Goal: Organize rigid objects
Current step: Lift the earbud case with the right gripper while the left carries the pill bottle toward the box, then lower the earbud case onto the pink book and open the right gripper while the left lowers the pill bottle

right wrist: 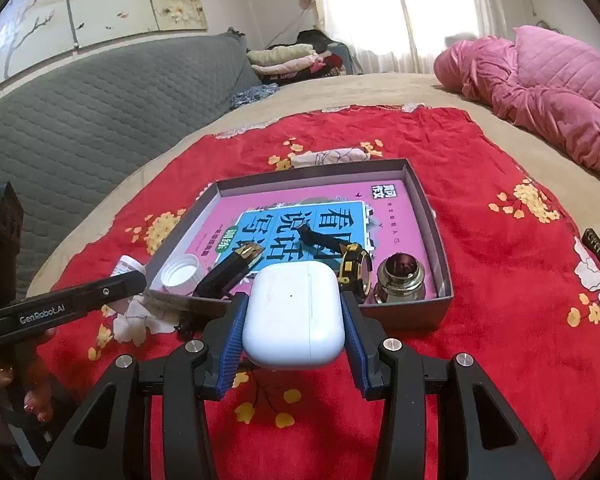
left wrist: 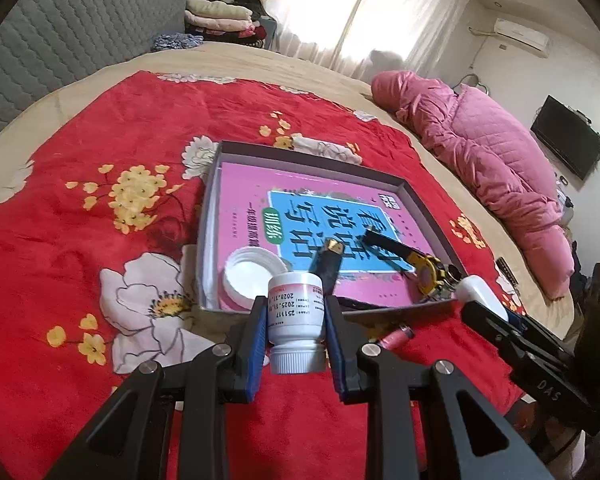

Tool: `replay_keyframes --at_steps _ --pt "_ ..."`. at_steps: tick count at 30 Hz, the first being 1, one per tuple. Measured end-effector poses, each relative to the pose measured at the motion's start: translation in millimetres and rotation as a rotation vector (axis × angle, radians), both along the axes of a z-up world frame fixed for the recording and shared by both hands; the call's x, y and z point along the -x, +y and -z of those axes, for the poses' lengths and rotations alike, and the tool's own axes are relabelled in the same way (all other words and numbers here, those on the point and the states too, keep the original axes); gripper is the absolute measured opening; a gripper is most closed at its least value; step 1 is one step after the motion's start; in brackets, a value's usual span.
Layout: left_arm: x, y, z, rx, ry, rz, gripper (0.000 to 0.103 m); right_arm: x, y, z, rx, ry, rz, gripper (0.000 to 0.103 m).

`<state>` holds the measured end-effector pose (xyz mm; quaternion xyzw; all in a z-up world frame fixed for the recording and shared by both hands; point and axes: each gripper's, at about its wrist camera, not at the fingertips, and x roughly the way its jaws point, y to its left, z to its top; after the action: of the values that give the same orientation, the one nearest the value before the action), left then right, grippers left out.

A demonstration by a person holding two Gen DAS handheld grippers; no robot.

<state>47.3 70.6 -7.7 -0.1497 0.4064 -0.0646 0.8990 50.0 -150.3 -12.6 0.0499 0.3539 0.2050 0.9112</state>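
My left gripper [left wrist: 296, 334] is shut on a small white pill bottle [left wrist: 296, 316], cap toward me, held just in front of the grey box's near edge [left wrist: 312, 312]. My right gripper [right wrist: 294, 322] is shut on a white earbud case [right wrist: 294, 316], also just before the box's near wall [right wrist: 404, 314]. The box holds a pink book [right wrist: 396, 216], a white lid [right wrist: 180, 274], a black and gold watch [right wrist: 352, 264], a black strap piece [right wrist: 228, 270] and a brass glass-topped object [right wrist: 402, 278].
The box sits on a red floral blanket [left wrist: 100, 220] on a bed. A pink lighter [left wrist: 398, 336] lies on the blanket by the box. A pink quilt [left wrist: 480, 152] lies at the right, a grey headboard [right wrist: 80, 120] at the left.
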Motion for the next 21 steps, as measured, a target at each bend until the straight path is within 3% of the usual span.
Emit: replay_keyframes --at_steps 21 --pt "-30.3 8.5 16.4 0.009 0.009 -0.026 0.027 -26.9 20.0 0.7 0.042 0.009 -0.005 0.042"
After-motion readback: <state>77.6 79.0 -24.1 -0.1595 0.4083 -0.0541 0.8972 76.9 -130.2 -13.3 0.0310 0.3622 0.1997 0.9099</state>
